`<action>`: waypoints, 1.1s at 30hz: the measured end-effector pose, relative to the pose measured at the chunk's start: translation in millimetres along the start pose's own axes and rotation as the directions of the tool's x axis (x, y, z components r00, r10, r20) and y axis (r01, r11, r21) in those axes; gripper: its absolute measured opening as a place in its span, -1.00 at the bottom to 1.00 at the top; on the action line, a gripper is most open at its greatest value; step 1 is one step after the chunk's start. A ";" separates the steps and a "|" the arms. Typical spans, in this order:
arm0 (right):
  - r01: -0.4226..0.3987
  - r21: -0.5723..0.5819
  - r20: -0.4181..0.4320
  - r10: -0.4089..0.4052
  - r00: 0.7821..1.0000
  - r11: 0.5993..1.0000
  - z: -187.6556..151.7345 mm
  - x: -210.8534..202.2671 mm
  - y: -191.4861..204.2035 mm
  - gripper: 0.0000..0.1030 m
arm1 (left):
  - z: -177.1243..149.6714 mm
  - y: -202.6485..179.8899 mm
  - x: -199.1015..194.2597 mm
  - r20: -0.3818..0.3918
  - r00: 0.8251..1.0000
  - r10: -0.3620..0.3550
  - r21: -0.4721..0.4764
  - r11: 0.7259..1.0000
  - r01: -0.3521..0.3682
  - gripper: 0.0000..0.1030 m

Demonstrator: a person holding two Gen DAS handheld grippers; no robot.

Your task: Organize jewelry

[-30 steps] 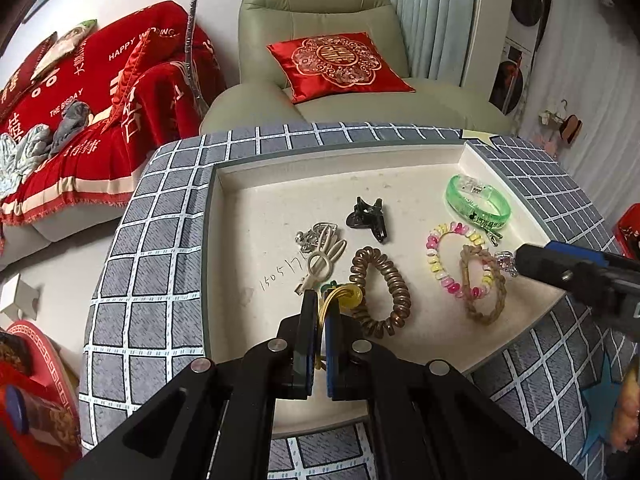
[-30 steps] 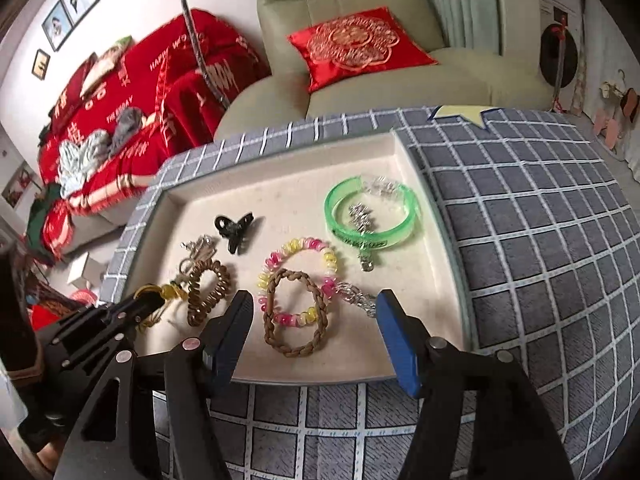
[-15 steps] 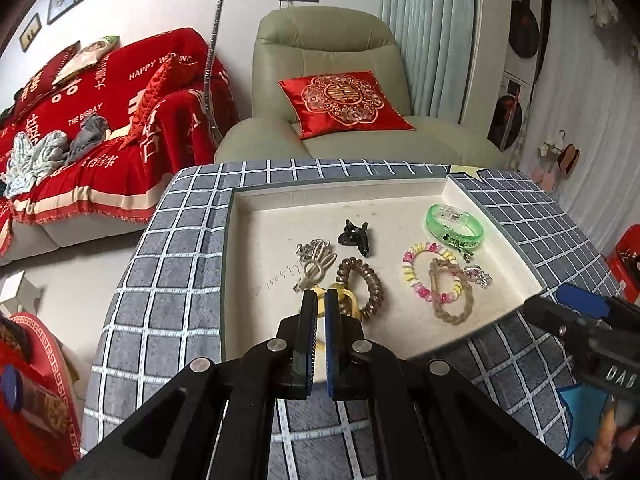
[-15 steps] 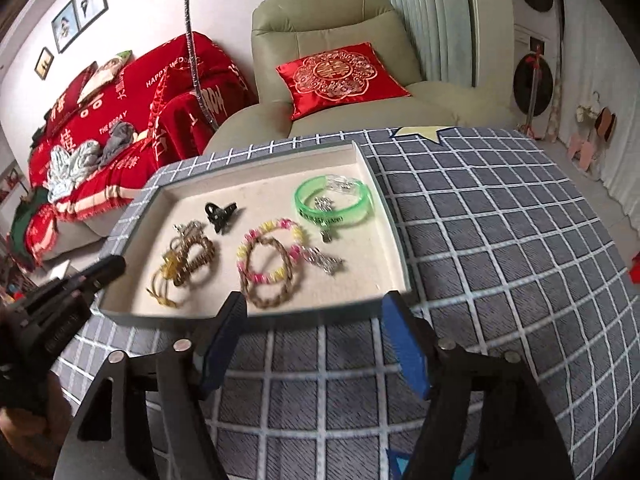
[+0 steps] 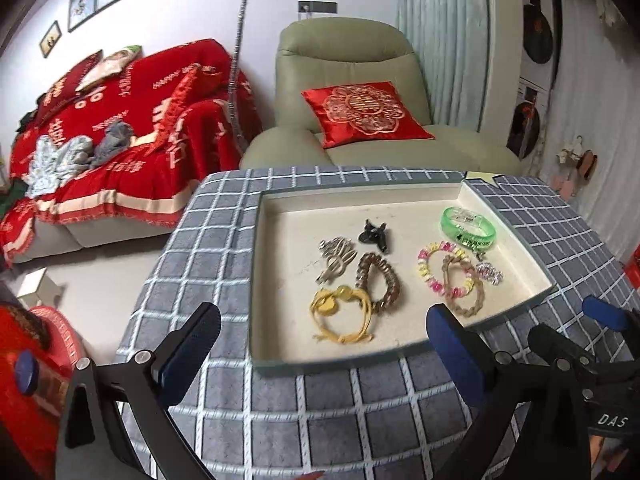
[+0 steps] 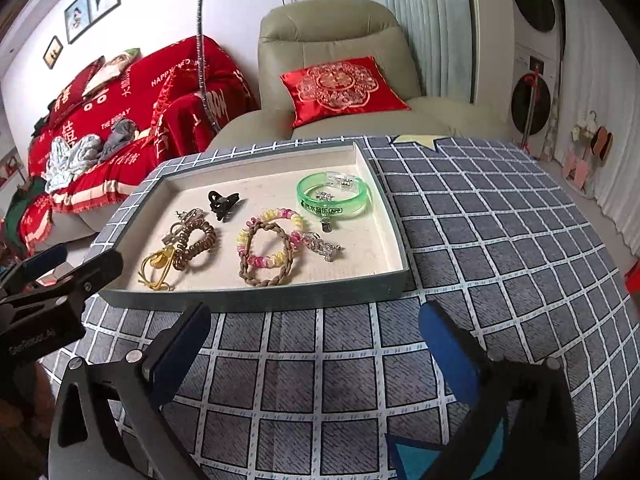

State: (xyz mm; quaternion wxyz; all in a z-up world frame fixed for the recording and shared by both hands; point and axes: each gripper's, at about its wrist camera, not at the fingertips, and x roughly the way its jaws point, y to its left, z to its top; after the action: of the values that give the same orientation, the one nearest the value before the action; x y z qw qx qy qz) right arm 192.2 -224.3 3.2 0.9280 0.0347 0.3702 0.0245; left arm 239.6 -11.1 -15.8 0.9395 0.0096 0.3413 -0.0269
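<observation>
- Your left gripper (image 5: 320,344) has just been opening; its jaws stand wide with nothing between them, above the counter's (image 5: 320,412) near edge.
- Your right gripper (image 6: 316,344) has also just been opening and holds nothing.
- The yellow cord bracelet (image 5: 340,316) lies in the tray's (image 5: 256,280) near left corner, touching the brown spiral hair tie (image 5: 380,280).
- The green bangle (image 6: 334,200) sits near the tray's far right corner.

Two claw-mounted fisheye cameras look forward and steeply down over a checked bench (image 5: 304,408) from its near edge. The left view sits close behind the tray (image 5: 332,360); the right stands farther right. Both share the tray (image 6: 256,300), armchair (image 5: 344,60) and red sofa (image 6: 132,92).
</observation>
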 end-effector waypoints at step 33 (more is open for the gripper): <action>-0.005 -0.026 0.020 0.005 1.000 1.000 -5.5 -11.7 12.1 1.00 | -35.0 5.6 -31.7 -0.053 0.996 0.066 -0.058 0.996 -0.069 1.00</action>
State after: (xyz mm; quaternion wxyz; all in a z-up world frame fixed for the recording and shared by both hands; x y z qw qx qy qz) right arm 179.7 -212.8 8.3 0.9320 0.0238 0.3602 0.0312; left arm 193.2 -2.9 -22.2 0.9308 -0.0062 0.3652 0.0154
